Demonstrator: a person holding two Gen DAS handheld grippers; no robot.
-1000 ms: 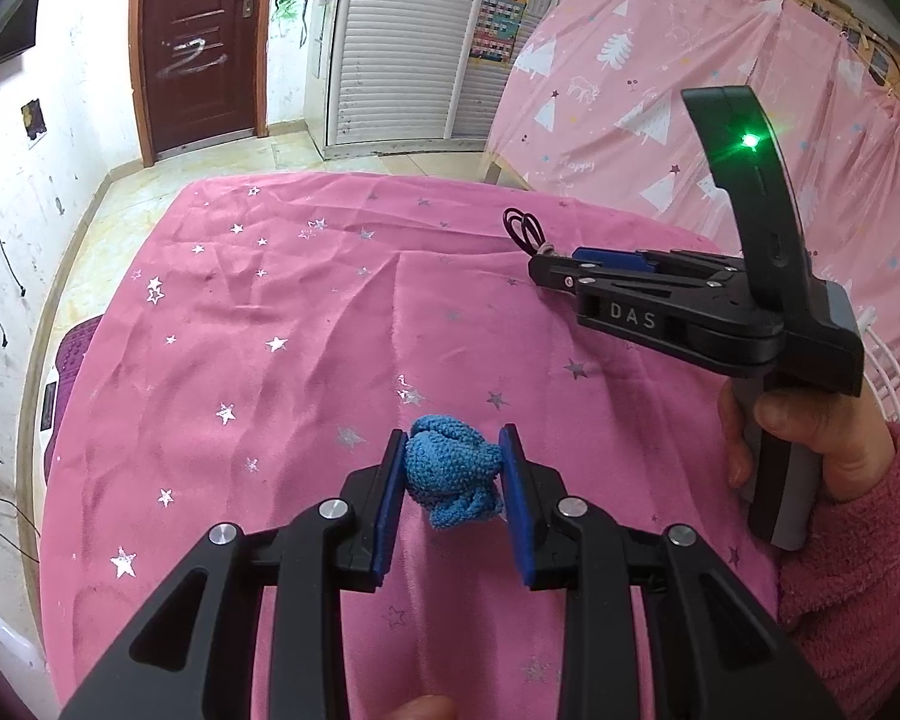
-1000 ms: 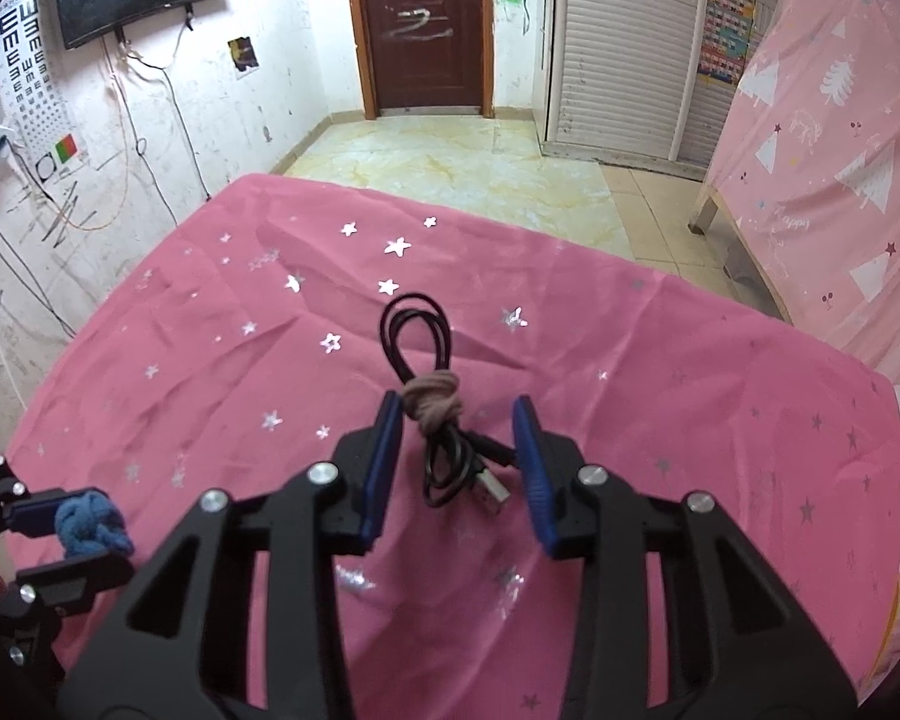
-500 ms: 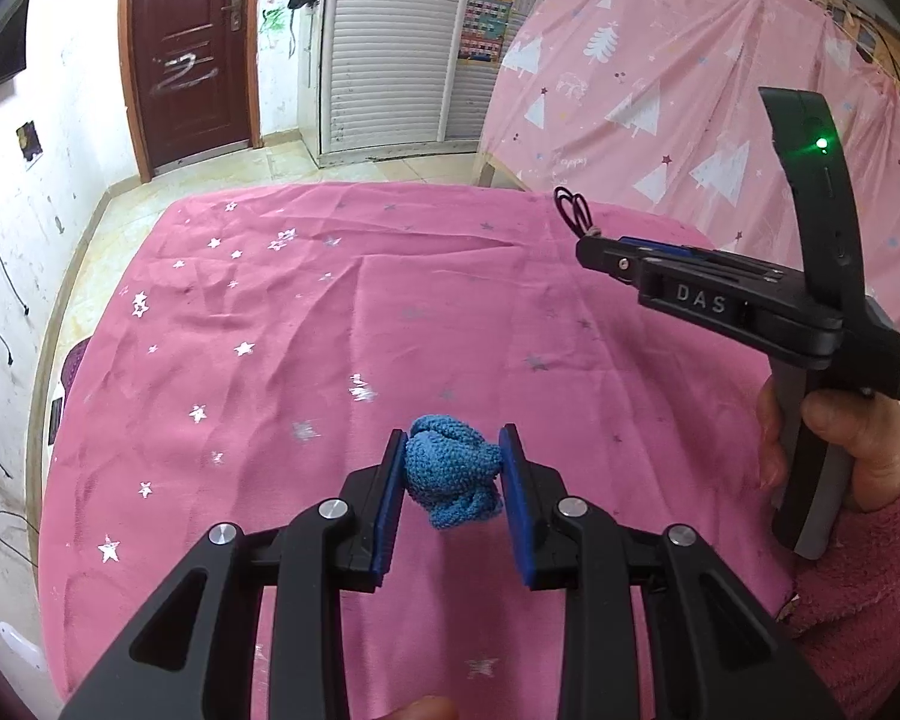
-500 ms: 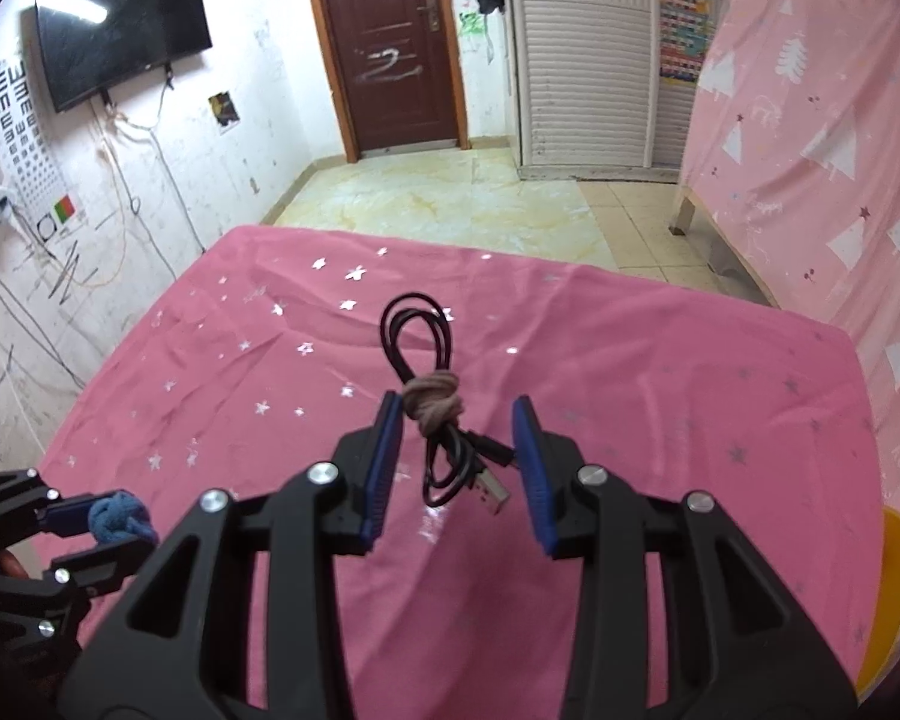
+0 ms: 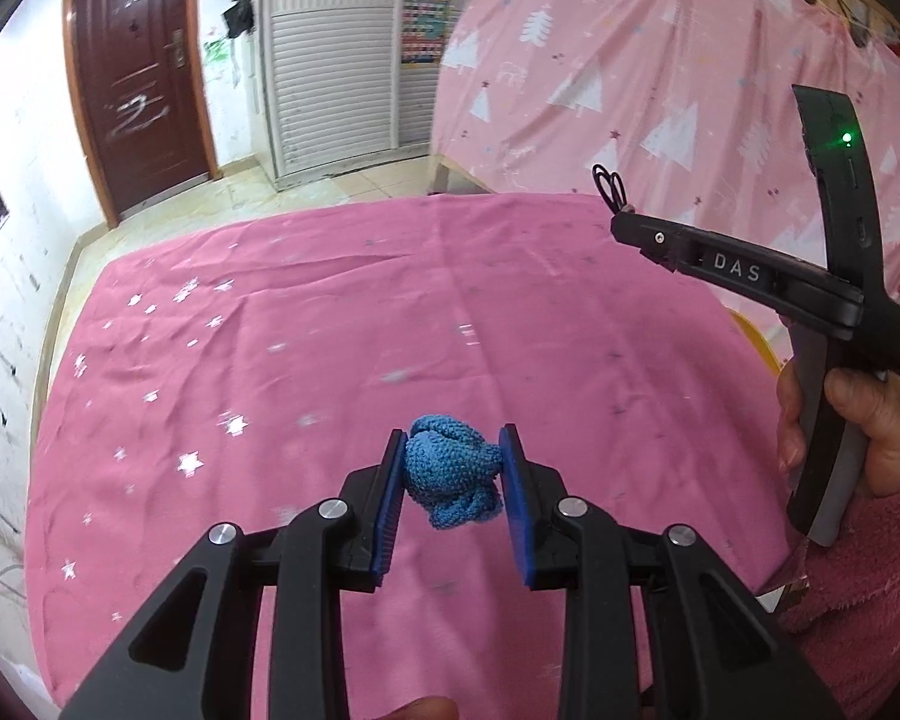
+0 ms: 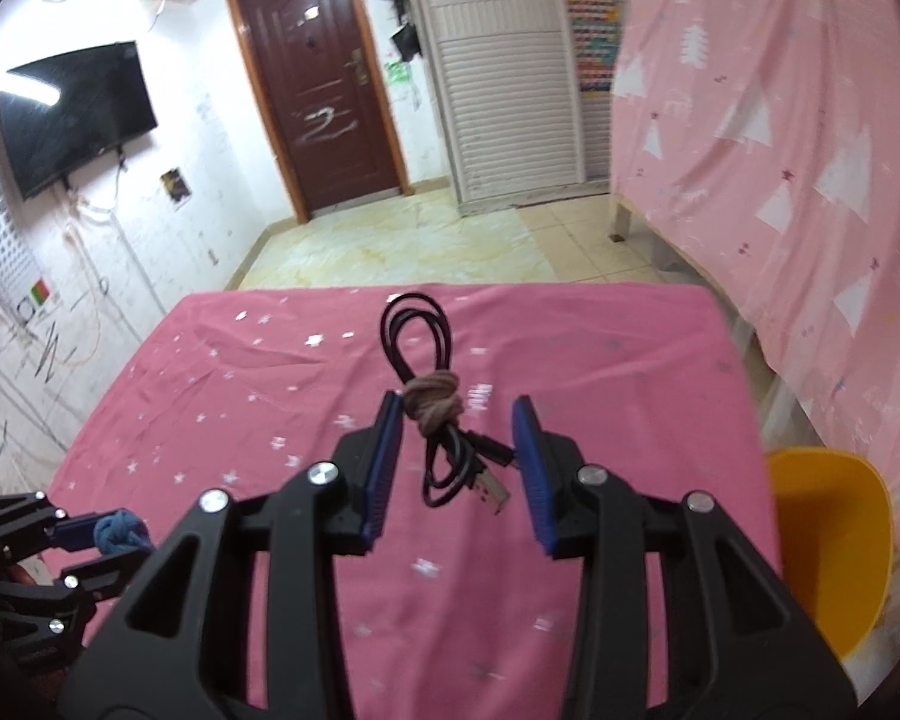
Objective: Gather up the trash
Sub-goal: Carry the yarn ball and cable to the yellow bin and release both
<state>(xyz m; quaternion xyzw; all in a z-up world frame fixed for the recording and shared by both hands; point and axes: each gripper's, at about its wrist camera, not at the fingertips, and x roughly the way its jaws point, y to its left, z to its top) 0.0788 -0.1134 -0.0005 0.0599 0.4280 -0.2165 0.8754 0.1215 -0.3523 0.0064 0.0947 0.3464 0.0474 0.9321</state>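
Note:
My left gripper (image 5: 453, 465) is shut on a blue knitted ball (image 5: 453, 476) and holds it above the pink starred tablecloth (image 5: 330, 330). My right gripper (image 6: 456, 429) is shut on a coiled black USB cable (image 6: 444, 438) tied with a brown band, lifted off the cloth. The right gripper also shows at the right of the left wrist view (image 5: 621, 222), with the cable loop (image 5: 609, 183) sticking out above its tip. The left gripper with the ball shows at the lower left of the right wrist view (image 6: 111, 534).
A yellow container (image 6: 828, 546) stands off the table's right edge. A pink tree-print curtain (image 6: 780, 120) hangs on the right. A brown door (image 6: 318, 102), a white louvred cabinet (image 6: 498, 72) and tiled floor lie beyond the table. A TV (image 6: 72, 120) hangs on the left wall.
Both grippers have risen and swung to the right with their objects held. The table has dropped lower in view, and the yellow container has come into the right wrist view.

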